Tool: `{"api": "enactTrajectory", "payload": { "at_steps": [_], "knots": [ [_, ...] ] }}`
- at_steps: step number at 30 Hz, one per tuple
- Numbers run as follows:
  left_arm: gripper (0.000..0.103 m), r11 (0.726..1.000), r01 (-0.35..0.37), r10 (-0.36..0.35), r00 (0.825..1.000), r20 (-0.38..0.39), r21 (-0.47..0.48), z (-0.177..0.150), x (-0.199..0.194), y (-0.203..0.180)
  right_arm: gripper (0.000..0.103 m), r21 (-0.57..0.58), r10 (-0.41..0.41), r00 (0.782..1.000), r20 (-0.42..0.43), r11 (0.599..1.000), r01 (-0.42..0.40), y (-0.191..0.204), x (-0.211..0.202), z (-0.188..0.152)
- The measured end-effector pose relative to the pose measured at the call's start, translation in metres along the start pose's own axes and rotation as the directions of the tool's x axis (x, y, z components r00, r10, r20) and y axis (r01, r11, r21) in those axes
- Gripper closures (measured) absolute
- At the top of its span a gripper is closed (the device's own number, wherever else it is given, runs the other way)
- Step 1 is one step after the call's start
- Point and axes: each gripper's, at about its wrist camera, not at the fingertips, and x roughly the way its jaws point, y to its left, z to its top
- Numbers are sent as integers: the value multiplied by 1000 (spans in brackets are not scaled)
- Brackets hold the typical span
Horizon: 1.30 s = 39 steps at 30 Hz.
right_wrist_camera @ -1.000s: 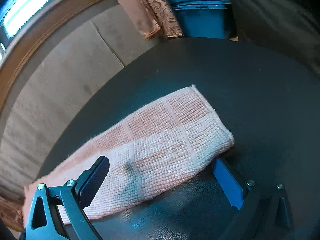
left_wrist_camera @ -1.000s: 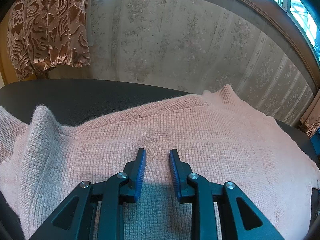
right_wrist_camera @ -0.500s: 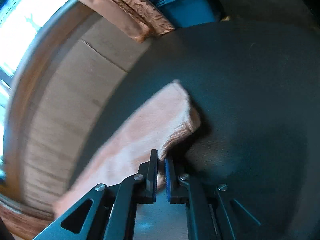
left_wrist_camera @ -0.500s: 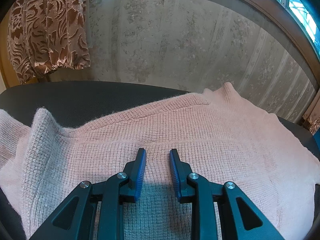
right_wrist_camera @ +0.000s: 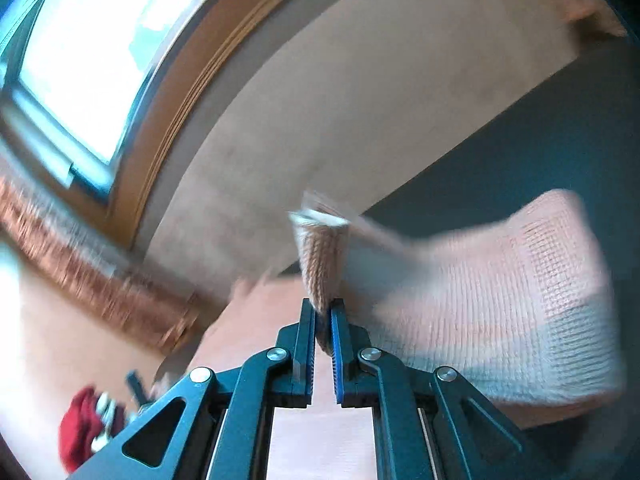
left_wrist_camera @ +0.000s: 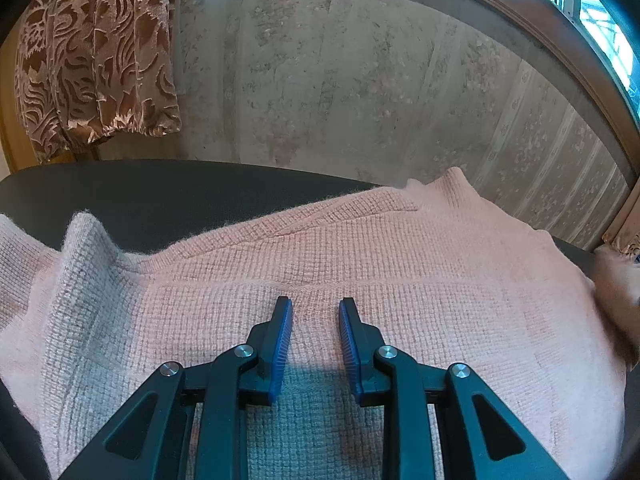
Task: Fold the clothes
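Observation:
A pink knit sweater (left_wrist_camera: 360, 264) lies spread over a dark table (left_wrist_camera: 160, 196), with its left part rumpled into a ridge. My left gripper (left_wrist_camera: 315, 308) rests low over the sweater's middle, open, with nothing between its blue pads. In the right wrist view, my right gripper (right_wrist_camera: 323, 308) is shut on the edge of the sweater's sleeve (right_wrist_camera: 520, 300). The sleeve is lifted off the table and hangs to the right of the jaws, blurred by motion. A blurred pink sleeve end (left_wrist_camera: 616, 284) shows at the right edge of the left wrist view.
A patterned wall (left_wrist_camera: 360, 80) runs close behind the table, with a brown curtain (left_wrist_camera: 96, 60) at the left and a window (right_wrist_camera: 100, 60) above. In the right wrist view a red object (right_wrist_camera: 80, 428) sits at the lower left, too blurred to identify.
My right gripper shut on the sleeve's edge, then lifted and swung it left toward the sweater's body. The left gripper stayed put, still open.

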Motion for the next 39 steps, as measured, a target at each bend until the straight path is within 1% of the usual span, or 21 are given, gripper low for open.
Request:
{"api": "enactTrajectory", "payload": {
  "at_steps": [2, 4, 5, 6, 8, 10, 12, 13, 14, 15, 16, 17, 18, 19, 20, 21, 24, 28, 32, 35, 39],
  "knots": [
    [79, 1000, 4, -4, 1000, 0, -2, 0, 0, 1, 91, -29, 22, 997, -74, 999, -24, 23, 36, -20],
    [79, 1000, 10, -10, 1000, 0, -6, 0, 1, 3, 84, -42, 19, 992, -124, 999, -25, 33, 61, -37],
    [79, 1000, 13, -13, 1000, -1, -6, 0, 1, 4, 74, -45, 20, 990, -138, 999, -26, 36, 67, -43],
    [79, 1000, 16, -16, 1000, -3, -7, 0, 2, 4, 53, -56, 10, 989, -145, 998, -19, 41, 68, -52],
    [79, 1000, 23, -23, 1000, -5, -11, 1, 2, 6, 37, -80, -2, 989, -148, 997, -10, 45, 64, -62],
    [79, 1000, 23, -23, 1000, -9, -12, 2, 2, 7, 37, -119, -23, 990, -142, 993, 6, 47, 54, -65],
    [81, 1000, 16, -17, 999, -33, -27, 5, -1, 3, 30, -170, -68, 987, -144, 984, 43, 48, 42, -71],
    [82, 997, 50, -53, 998, -45, -65, 7, -3, 1, 27, -198, -91, 985, -145, 978, 61, 48, 36, -74],
    [82, 983, 136, -143, 988, -52, -119, 7, -6, -3, 22, -235, -117, 982, -150, 969, 80, 49, 31, -80],
    [80, 959, 225, -237, 970, -54, -174, 6, -9, -8, 18, -279, -148, 976, -157, 955, 100, 49, 29, -89],
    [80, 932, 301, -320, 945, -71, -201, 5, -9, -21, 16, -305, -171, 972, -163, 945, 115, 47, 28, -96],
    [80, 907, 363, -390, 916, -99, -212, 4, -7, -41, 14, -325, -188, 968, -164, 937, 126, 43, 29, -104],
    [80, 886, 407, -438, 891, -115, -221, 4, -5, -53, 14, -343, -199, 967, -160, 930, 134, 40, 30, -111],
    [79, 853, 462, -501, 855, -137, -242, 4, -2, -70, 13, -350, -191, 971, -142, 928, 131, 43, 31, -112],
    [78, 815, 514, -563, 812, -157, -266, 4, 2, -87, 8, -349, -186, 973, -140, 929, 128, 43, 31, -111],
    [77, 806, 520, -576, 798, -176, -281, 4, 8, -98, 5, -342, -178, 973, -148, 932, 119, 41, 32, -111],
    [67, 788, 522, -602, 764, -232, -326, 3, 26, -128, 1, -337, -150, 977, -155, 937, 90, 34, 30, -112],
    [66, 763, 519, -636, 711, -302, -386, 3, 51, -168, 0, -292, -82, 984, -156, 956, 33, 25, 28, -108],
    [66, 792, 499, -603, 733, -316, -352, -1, 55, -188, 0, -272, -49, 988, -149, 962, 7, 21, 27, -106],
    [66, 806, 494, -588, 734, -340, -325, -5, 55, -207, 0, -270, -41, 989, -145, 963, 0, 20, 28, -105],
    [66, 847, 463, -532, 756, -381, -263, -7, 54, -234, 0, -263, -29, 990, -140, 965, -9, 19, 28, -105]
  ]
}}
